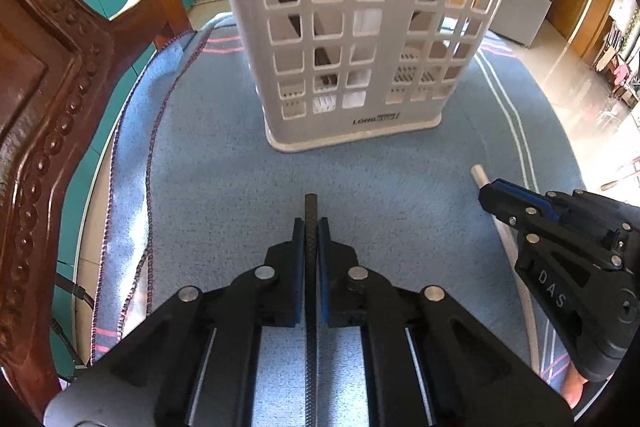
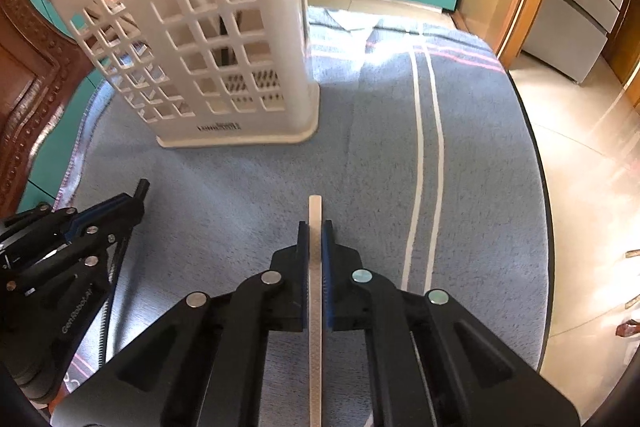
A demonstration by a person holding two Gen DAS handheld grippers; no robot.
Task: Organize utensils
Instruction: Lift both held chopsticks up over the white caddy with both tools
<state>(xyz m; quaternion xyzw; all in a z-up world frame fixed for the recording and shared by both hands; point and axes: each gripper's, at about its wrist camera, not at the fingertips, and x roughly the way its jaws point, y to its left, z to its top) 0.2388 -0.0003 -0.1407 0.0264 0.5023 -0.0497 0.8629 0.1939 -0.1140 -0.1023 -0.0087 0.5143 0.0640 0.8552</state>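
Two clamped chopsticks (image 1: 311, 227) (image 2: 315, 227), tips toward holder (image 1: 360, 39).

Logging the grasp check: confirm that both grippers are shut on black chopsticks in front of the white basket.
Only the left gripper holds a black chopstick. In the right wrist view, the right gripper is shut on a pale, whitish chopstick. Both are in front of the white basket.

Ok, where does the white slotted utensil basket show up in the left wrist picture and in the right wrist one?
Left wrist view: the utensil basket stands upright at top centre, straight beyond the left tool.
Right wrist view: the same basket is at upper left, leaning in the fisheye, ahead and left of the right tool.
Shared landmark: the blue towel with white stripes under the basket.
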